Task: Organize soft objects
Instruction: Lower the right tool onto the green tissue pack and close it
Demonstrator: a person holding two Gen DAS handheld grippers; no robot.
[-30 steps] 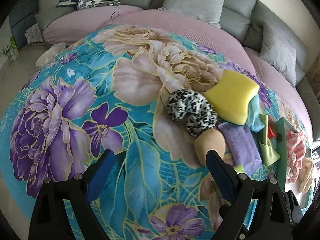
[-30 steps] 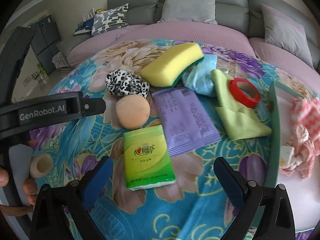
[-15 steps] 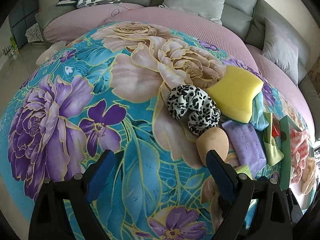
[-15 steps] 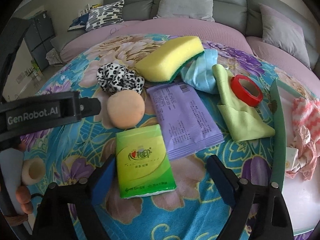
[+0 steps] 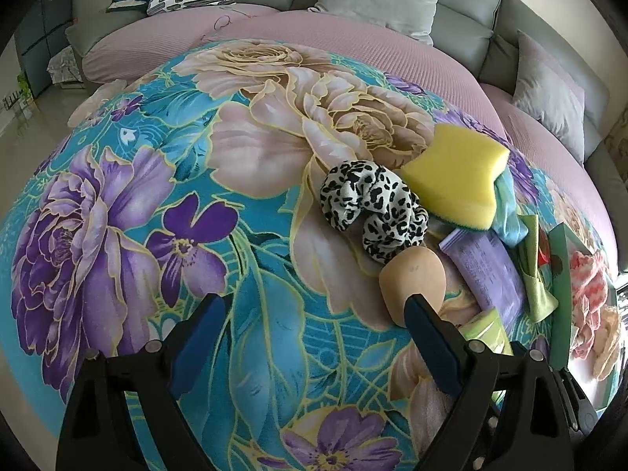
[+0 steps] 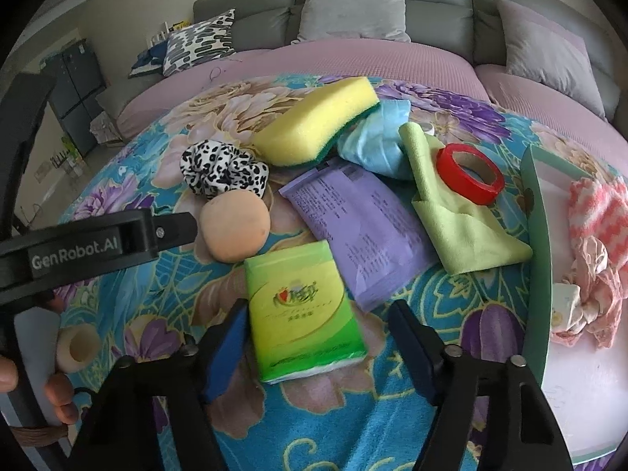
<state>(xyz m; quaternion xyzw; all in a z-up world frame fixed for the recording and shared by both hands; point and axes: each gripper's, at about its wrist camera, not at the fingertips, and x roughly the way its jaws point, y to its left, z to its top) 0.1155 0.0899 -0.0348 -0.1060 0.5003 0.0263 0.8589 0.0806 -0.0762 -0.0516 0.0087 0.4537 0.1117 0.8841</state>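
Observation:
My right gripper [image 6: 316, 318] is open, its fingers on either side of the near end of a green tissue pack [image 6: 300, 306]. Behind it lie a peach round sponge [image 6: 234, 230], a leopard scrunchie [image 6: 223, 168], a yellow sponge [image 6: 318, 121], a purple wipes pack [image 6: 353, 219], a blue cloth [image 6: 373, 141], a green cloth [image 6: 459, 216] and a red tape roll [image 6: 469, 174]. My left gripper [image 5: 314, 314] is open and empty above the floral cloth, left of the peach sponge [image 5: 412, 278] and scrunchie [image 5: 373, 212].
A green-rimmed tray [image 6: 535, 235] at the right holds pink cloths [image 6: 596, 243]. The left gripper's body [image 6: 98, 243] reaches in at the left of the right wrist view. A grey sofa [image 6: 353, 8] with cushions and a mauve bed edge lie behind.
My right gripper has moved forward and down so its fingers now flank the green tissue pack, and its jaws have narrowed. My left gripper has shifted slightly.

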